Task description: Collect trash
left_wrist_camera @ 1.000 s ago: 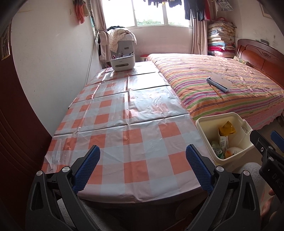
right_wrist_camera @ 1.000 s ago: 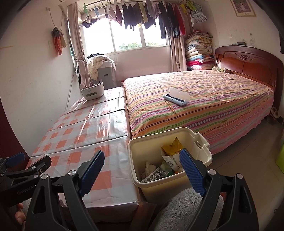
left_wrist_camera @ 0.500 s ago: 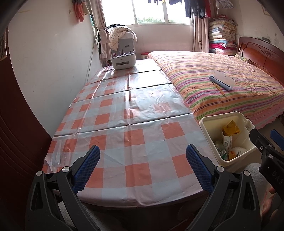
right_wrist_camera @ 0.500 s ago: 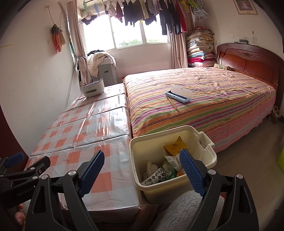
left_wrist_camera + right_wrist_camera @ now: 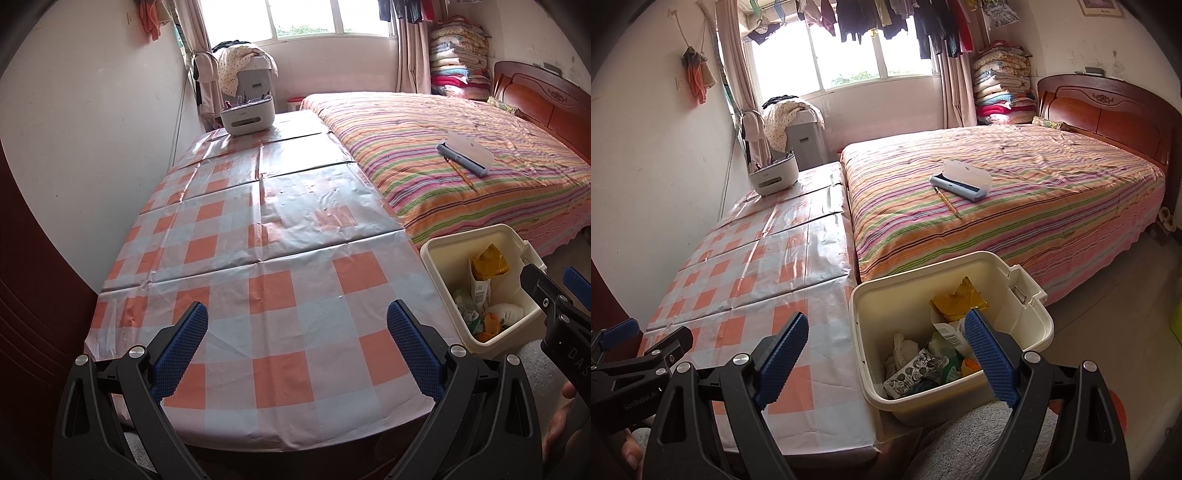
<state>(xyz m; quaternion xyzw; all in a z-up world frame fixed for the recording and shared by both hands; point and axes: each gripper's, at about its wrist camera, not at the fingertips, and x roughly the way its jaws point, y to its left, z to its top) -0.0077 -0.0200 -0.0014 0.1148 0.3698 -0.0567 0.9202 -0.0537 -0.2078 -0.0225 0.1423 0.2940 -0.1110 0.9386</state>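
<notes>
A cream plastic bin (image 5: 1030, 321) stands on the floor between the table and the bed, holding several pieces of trash: a yellow wrapper (image 5: 956, 299), a carton and crumpled packets. It also shows in the left wrist view (image 5: 443, 258). My left gripper (image 5: 297, 343) is open and empty above the near end of the checked tablecloth (image 5: 258, 221). My right gripper (image 5: 886, 350) is open and empty above the bin's near left rim. No loose trash shows on the table.
A white organiser box (image 5: 247, 116) stands at the table's far end. A bed with a striped cover (image 5: 1015, 206) lies to the right, with a blue-and-white lint brush (image 5: 960, 181) and a pencil (image 5: 947, 197) on it. A wall runs along the table's left side.
Both grippers have risen and pulled back a little; the table and bin look lower and slightly farther. Both stay open and empty.
</notes>
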